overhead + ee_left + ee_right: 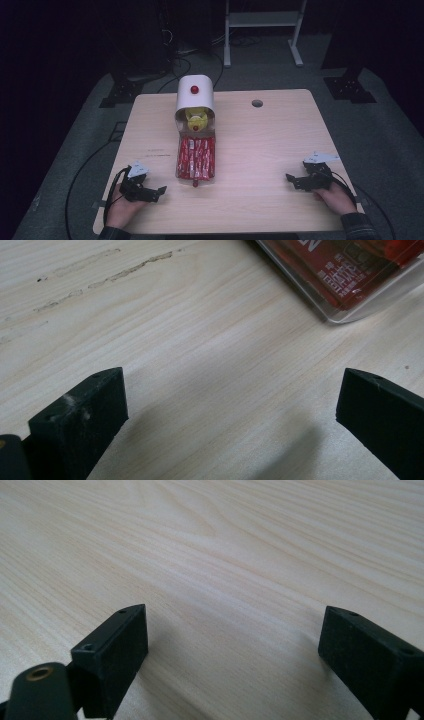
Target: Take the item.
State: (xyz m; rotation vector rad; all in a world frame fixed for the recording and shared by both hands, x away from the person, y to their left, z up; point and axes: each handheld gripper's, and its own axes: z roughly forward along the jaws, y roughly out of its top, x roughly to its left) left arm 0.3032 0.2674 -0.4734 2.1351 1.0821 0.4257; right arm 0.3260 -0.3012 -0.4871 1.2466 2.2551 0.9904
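Note:
A white dome-shaped box (195, 94) with a red knob on top stands at the middle back of the table, and something yellow (196, 119) sits in its open front. A clear tray of red packets (196, 158) lies pulled out toward me, with a small red knob (195, 183) at its near end. My left gripper (157, 194) rests open on the table left of the tray's near end. Between its spread jaws (230, 405) is bare wood, and the tray's corner (350, 285) lies ahead. My right gripper (292, 181) rests open at the right front, over bare wood (232, 645).
The light wooden table (260, 145) has a round cable hole (257, 103) at the back right. Behind it on the dark floor stand a white frame (262, 20) and black stand bases (350, 87), with cables trailing at the left.

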